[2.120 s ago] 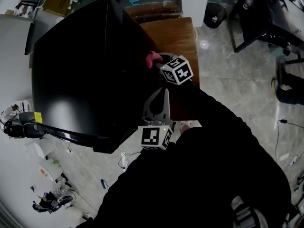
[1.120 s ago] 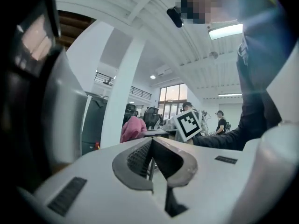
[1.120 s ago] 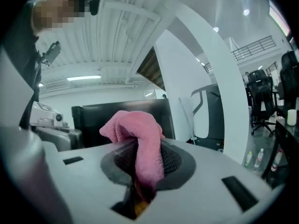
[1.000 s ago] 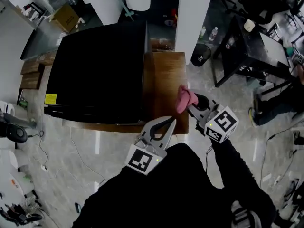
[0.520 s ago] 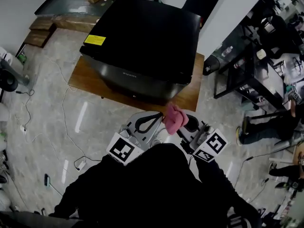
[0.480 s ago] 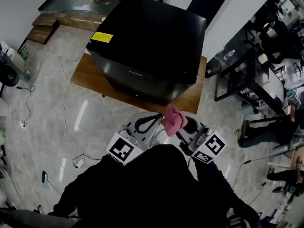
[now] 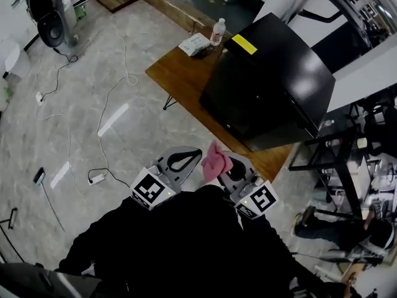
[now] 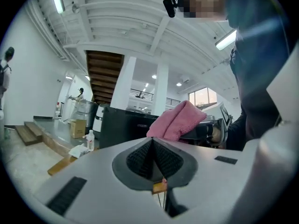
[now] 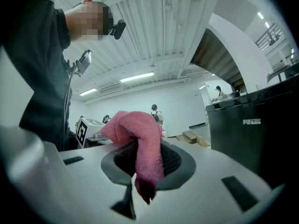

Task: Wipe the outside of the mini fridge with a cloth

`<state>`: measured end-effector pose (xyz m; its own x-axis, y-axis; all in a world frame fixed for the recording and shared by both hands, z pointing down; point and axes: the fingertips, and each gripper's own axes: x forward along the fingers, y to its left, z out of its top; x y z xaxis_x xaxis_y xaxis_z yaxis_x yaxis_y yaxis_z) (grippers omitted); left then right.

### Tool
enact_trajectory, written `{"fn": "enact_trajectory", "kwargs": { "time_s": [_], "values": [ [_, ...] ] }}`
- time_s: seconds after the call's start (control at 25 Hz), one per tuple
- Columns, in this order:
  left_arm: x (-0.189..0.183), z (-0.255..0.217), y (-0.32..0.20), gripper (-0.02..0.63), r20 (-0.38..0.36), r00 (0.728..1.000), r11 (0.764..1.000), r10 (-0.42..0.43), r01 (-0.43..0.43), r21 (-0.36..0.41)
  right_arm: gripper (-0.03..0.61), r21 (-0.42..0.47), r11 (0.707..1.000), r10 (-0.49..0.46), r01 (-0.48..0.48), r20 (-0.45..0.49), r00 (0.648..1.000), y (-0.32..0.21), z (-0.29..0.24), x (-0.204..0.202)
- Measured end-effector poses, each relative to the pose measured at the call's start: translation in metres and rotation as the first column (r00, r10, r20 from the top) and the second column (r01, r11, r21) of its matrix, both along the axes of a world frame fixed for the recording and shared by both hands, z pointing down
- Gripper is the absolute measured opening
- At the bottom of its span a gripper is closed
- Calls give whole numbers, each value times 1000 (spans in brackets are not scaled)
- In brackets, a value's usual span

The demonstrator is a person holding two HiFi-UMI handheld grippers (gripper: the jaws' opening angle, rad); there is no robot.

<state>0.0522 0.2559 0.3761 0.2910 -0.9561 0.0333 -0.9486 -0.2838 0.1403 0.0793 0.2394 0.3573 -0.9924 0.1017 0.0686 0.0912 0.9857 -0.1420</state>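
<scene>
The black mini fridge stands on a low wooden table, up and to the right in the head view; its front face and side also show in the gripper views. My right gripper is shut on a pink cloth, which bulges out of the jaws. My left gripper is shut with nothing in it, its ribbed pads pressed together. Both grippers hang close to my body, well short of the fridge. The pink cloth shows just beyond the left jaws.
A water bottle and a white rag lie on the table left of the fridge. Cables and a power strip trail across the tiled floor. A fan stands far left. Dark desks crowd the right side.
My view has swung round the fridge: it now sits farther off to the upper right, seen from another side. Both grippers stay tucked near my body, the cloth still held.
</scene>
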Motion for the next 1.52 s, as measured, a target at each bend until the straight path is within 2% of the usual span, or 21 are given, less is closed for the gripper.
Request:
{"fn": "enact_trajectory", "kwargs": {
  "time_s": [0.2,0.28,0.36,0.44,0.76,0.92,1.12,1.32,1.52],
  "values": [
    [-57,7,42,6,-34,990,990,-138,138,-16,75,-64,991,-121,119,-24,992,40,12,-52],
    [-79,9,49,6,-11,985,985,-174,174,-8,75,-67,985,-163,160,-34,986,46,17,-75],
    [-103,9,51,6,-34,972,973,-231,230,-14,76,-66,980,-188,186,-29,982,45,19,-98],
    [-124,7,49,6,-49,963,964,-266,265,-18,77,-67,976,-207,205,-21,978,42,20,-120],
    [-215,-3,23,6,17,929,929,-369,369,-28,77,-79,950,-302,301,1,953,13,16,-219],
    [-256,-14,-8,6,31,924,924,-382,382,-22,77,-90,942,-324,324,22,946,-8,8,-260],
    [-297,-16,-36,6,43,919,919,-392,393,-37,77,-93,947,-307,308,23,951,-33,9,-303],
    [-343,-7,-53,6,63,912,912,-405,408,-43,77,-124,966,-229,227,2,974,-64,21,-342],
    [-411,8,-61,6,46,933,933,-357,358,-32,77,-158,979,-135,130,-27,990,-79,35,-399]
  ]
}}
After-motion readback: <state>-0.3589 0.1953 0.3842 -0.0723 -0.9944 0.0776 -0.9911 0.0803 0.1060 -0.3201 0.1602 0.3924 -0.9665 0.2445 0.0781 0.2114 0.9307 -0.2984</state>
